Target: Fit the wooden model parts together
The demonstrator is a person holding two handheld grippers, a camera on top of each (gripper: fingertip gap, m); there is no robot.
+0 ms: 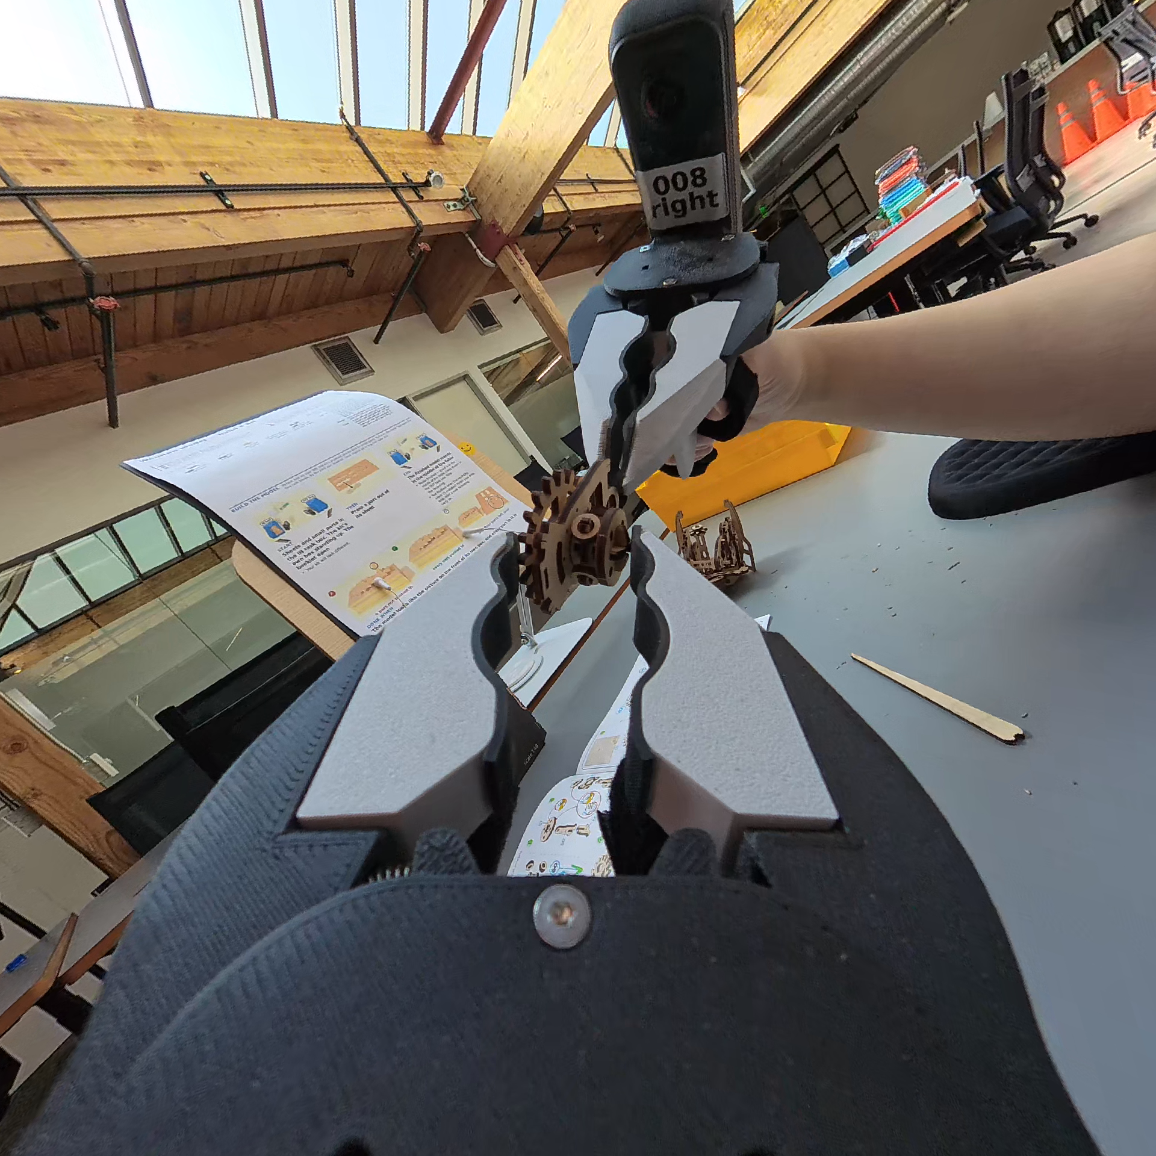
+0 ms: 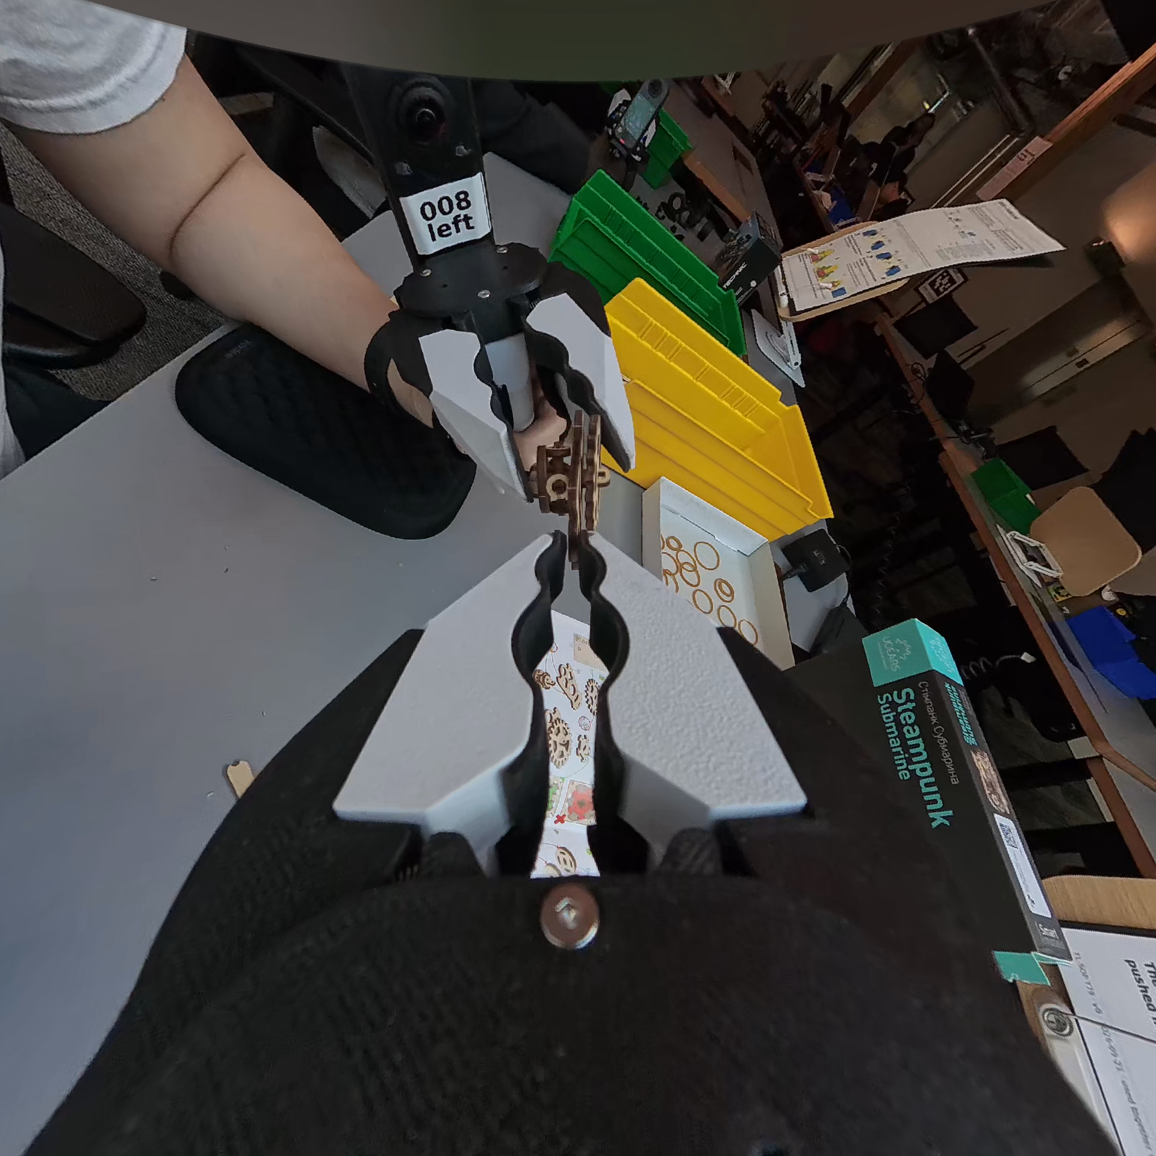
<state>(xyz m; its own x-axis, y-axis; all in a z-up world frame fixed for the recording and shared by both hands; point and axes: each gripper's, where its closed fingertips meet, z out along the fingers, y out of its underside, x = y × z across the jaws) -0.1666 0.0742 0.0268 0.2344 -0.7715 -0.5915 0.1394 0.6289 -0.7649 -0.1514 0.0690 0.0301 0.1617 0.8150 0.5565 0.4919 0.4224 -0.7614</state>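
Note:
A brown wooden gear assembly (image 1: 575, 541) with toothed wheels on a hub is held in the air over the grey table (image 1: 876, 594). My left gripper (image 1: 573, 547) has its jaws partly apart, one pad against each side of the assembly. My right gripper (image 1: 616, 466) comes down from above and is shut on the assembly's upper plate edge. In the right wrist view my right gripper (image 2: 574, 539) pinches the thin plate edge of the assembly (image 2: 566, 478), and the left gripper (image 2: 569, 466) clasps it from the far side.
A small wooden model (image 1: 716, 550) and a wooden stick (image 1: 938, 700) lie on the table. An instruction sheet (image 1: 350, 494) stands on a holder. Yellow bins (image 2: 707, 400), green bins (image 2: 638, 250), a white tray of wooden rings (image 2: 707, 563), a black box (image 2: 951, 782) and a black pad (image 2: 313, 438) lie around. My two grippers' fingertips are within a few centimetres of each other.

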